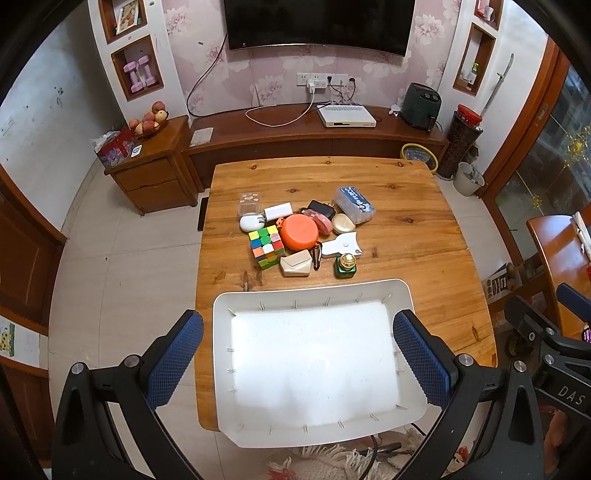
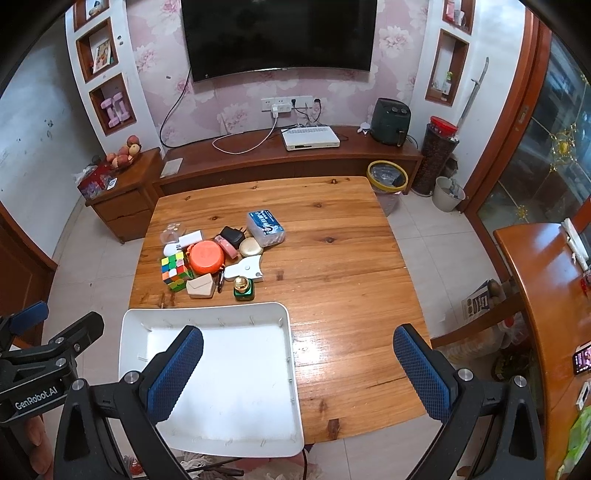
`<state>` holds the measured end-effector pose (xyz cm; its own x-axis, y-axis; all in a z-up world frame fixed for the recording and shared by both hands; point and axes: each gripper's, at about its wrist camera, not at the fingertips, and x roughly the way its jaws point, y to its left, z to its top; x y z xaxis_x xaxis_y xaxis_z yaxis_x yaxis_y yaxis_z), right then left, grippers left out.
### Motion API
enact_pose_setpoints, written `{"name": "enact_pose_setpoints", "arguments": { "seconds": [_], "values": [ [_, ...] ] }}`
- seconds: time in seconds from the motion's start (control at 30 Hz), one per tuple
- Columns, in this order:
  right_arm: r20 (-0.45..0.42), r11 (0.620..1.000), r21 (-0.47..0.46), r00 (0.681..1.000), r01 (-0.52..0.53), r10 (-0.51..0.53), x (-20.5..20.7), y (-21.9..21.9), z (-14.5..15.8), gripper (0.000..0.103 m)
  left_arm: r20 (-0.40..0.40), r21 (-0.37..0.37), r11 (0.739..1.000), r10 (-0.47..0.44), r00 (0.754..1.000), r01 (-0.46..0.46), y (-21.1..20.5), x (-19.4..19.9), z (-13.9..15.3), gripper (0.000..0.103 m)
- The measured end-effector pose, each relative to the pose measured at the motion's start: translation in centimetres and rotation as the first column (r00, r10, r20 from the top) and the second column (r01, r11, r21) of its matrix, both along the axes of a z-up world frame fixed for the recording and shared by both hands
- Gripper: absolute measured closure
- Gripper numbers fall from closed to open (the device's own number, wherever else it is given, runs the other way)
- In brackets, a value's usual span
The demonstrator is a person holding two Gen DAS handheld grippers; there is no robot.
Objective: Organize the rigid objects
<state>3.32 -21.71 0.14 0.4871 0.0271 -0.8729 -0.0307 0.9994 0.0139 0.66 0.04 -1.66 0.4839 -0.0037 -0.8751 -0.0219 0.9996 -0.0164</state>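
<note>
While I've got both feeds up, the pile of rigid stuff sits mid-worktop at about 12 o'clock from the white tray (image 1: 317,291): a scrambled cube (image 1: 266,246), an orange round case (image 1: 298,232), a beige envelope-shaped box (image 1: 295,263) and a green bottle with a gold cap (image 1: 345,265) nearest the tray, all bunched together. At the back of the pile, toward 1 o'clock, there's a clear box with a blue label (image 1: 354,204), and a black charger (image 1: 322,209) beside it. The tray has nothing in it and overhangs the near edge of the wooden worktop (image 1: 424,221). My left hand-held gripper (image 1: 298,354) hangs over the tray, released, fingers wide apart. My right hand-held gripper (image 2: 298,369) is released too, straddling the tray's right rim and bare wood. A TV (image 1: 317,22) is on the wall at 12 o'clock.
</note>
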Motion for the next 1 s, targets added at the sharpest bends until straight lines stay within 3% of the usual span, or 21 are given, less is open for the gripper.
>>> {"name": "enact_pose_setpoints", "arguments": {
  "seconds": [1.0],
  "values": [
    [0.017,1.000,-0.015,1.000,0.012,-0.012,-0.9,1.3,0.6,0.000,0.007,-0.005,1.000,-0.006,1.000,0.006,0.5,0.4,2.0,0.001]
  ]
}}
